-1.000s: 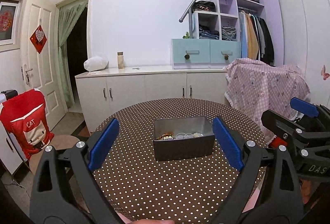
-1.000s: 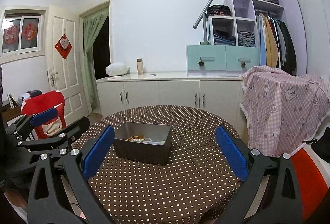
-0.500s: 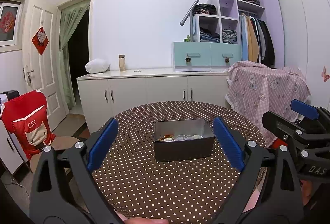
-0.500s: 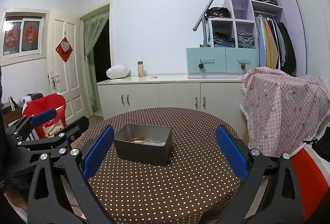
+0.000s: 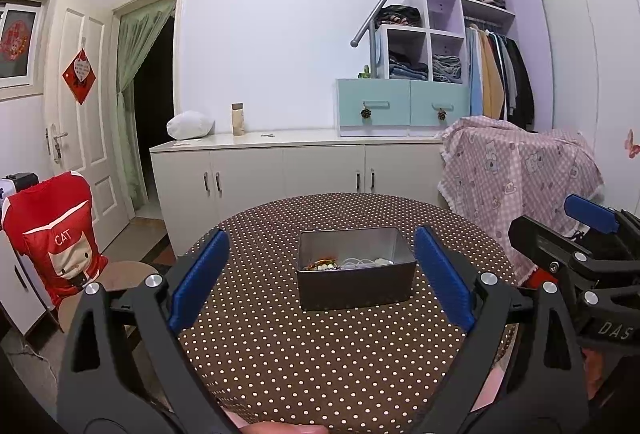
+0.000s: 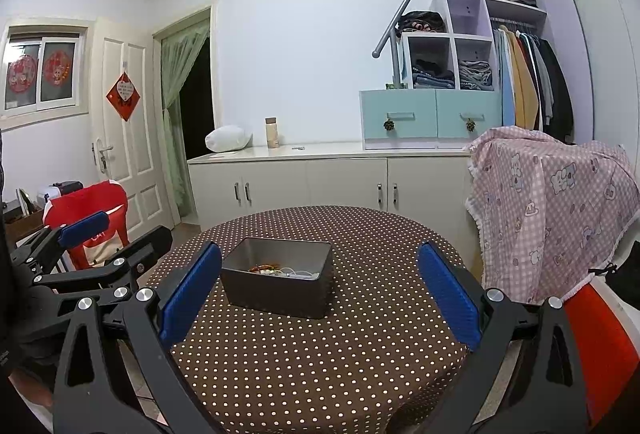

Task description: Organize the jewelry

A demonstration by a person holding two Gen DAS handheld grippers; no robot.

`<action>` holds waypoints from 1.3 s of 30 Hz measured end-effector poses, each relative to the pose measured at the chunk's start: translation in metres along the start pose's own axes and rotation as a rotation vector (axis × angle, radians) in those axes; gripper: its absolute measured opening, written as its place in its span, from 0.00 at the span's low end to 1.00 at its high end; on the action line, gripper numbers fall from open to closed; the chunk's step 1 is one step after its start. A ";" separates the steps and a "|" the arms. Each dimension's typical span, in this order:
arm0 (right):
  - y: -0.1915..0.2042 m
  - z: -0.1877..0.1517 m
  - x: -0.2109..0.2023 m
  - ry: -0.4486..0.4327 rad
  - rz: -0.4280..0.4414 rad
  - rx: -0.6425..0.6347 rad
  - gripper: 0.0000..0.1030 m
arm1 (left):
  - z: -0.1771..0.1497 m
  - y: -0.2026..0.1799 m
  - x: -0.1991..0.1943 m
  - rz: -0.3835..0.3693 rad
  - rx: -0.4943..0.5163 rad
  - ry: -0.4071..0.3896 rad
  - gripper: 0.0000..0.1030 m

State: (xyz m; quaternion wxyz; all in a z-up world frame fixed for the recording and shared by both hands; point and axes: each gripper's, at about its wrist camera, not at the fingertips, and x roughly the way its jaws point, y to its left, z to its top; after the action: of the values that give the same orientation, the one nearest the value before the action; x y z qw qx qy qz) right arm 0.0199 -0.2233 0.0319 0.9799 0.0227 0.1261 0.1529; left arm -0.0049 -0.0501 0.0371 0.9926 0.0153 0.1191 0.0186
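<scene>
A: Two tools are over the near side of the round desk (image 5: 280, 354), and both stand wide apart with nothing between the blue pads. The left tool (image 5: 320, 274) looks straight at the grey tin (image 5: 356, 284); the right tool (image 6: 320, 298) sees the same tin a little to its left.

B: And the jewelry (image 5: 344, 264), where is it?

A: It lies inside the tin, in a small heap on the floor of it. I see beads with orange and some pale cord or chain. On the dotted cloth around the tin I see no piece.

B: So is the sorting finished or not?

A: I cannot decide it. Pieces all in the tin fit a job that is done, and they fit also a heap that waits to be separated.

B: If somebody must reach in, what is good practice?

A: I think to come from above, between the tin walls, with the pads narrowed first, because the walls are tall and the pieces are thin. The cords look tangled, so one strand may drag the others. The other tool can steady the tin, which seems light.
</scene>
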 end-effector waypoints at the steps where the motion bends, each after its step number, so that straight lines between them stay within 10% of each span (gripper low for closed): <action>1: 0.000 0.000 0.000 0.001 0.000 0.002 0.92 | 0.000 0.000 0.000 0.001 0.000 0.001 0.89; 39: -0.005 -0.004 0.003 0.011 0.003 0.023 0.92 | -0.003 -0.001 0.003 0.002 -0.004 0.010 0.89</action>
State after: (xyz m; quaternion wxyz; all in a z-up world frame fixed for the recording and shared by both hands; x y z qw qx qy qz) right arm 0.0228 -0.2267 0.0273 0.9786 0.0333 0.1334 0.1528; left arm -0.0026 -0.0507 0.0338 0.9920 0.0131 0.1241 0.0200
